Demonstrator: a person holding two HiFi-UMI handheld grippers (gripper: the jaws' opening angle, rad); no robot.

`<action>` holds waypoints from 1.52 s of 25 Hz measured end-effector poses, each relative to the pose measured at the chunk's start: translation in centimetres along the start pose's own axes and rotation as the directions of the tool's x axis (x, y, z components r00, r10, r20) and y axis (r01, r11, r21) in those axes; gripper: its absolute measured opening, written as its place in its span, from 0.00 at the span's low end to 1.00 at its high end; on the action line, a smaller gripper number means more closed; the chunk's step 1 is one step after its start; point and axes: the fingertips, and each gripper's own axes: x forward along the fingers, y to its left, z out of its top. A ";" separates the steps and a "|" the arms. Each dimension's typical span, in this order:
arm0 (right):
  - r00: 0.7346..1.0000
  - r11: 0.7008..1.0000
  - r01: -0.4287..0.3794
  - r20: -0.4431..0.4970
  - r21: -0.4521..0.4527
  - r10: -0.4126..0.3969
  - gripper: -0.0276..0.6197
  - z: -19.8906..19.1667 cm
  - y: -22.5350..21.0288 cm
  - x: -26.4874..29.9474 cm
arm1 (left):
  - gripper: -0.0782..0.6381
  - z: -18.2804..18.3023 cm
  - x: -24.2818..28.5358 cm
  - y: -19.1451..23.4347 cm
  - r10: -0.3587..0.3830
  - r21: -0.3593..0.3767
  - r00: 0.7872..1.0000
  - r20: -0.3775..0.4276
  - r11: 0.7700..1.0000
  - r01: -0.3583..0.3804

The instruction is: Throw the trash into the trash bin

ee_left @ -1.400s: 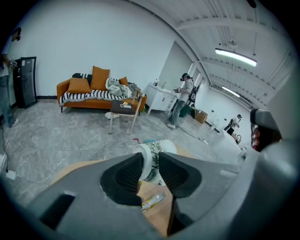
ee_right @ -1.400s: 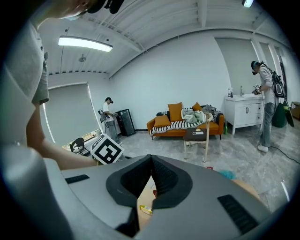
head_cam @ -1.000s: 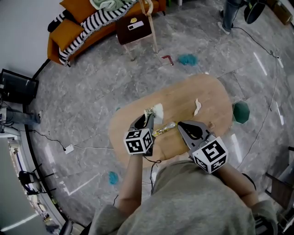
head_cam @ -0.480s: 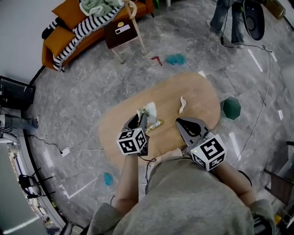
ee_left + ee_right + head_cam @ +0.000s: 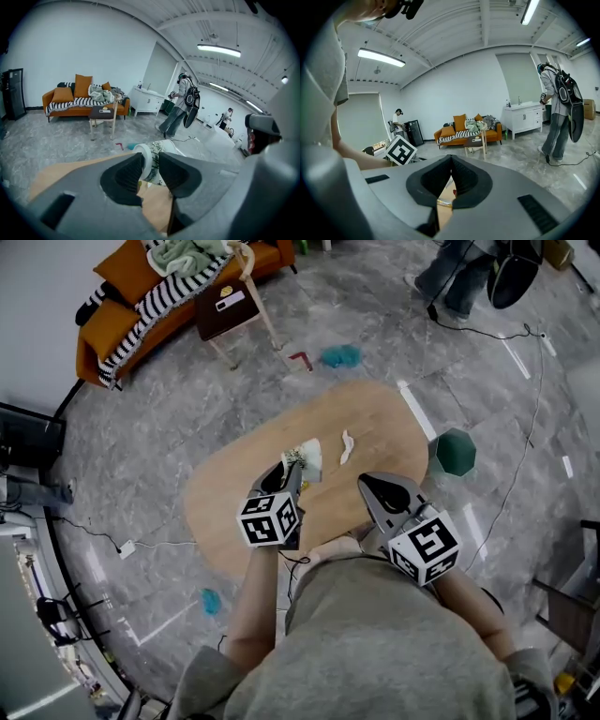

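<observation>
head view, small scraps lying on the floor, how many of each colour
teal: 2, far scrap, near scrap
red: 1, bent piece
total: 3

The wooden table (image 5: 225, 512) blocks my way at 12 o'clock; floor (image 5: 511, 442) at 2 o'clock, around the green bin (image 5: 456, 452), lies open.

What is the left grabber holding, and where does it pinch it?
The left gripper holds a paper cup, pinched near its rim.
</observation>
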 end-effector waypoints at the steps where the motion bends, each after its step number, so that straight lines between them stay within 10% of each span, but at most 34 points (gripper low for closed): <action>1: 1.000 1.000 0.005 0.002 0.000 -0.005 0.05 -0.1 -0.5 -0.7 | 0.28 -0.1 0.2 -0.8 -0.005 0.006 1.000 -0.001 1.000 0.005; 38: 0.964 0.962 0.249 0.066 0.113 -0.257 0.05 -5.6 -15.6 -20.2 | 0.28 -3.4 8.5 -25.6 -0.193 0.183 0.978 -0.080 0.961 0.205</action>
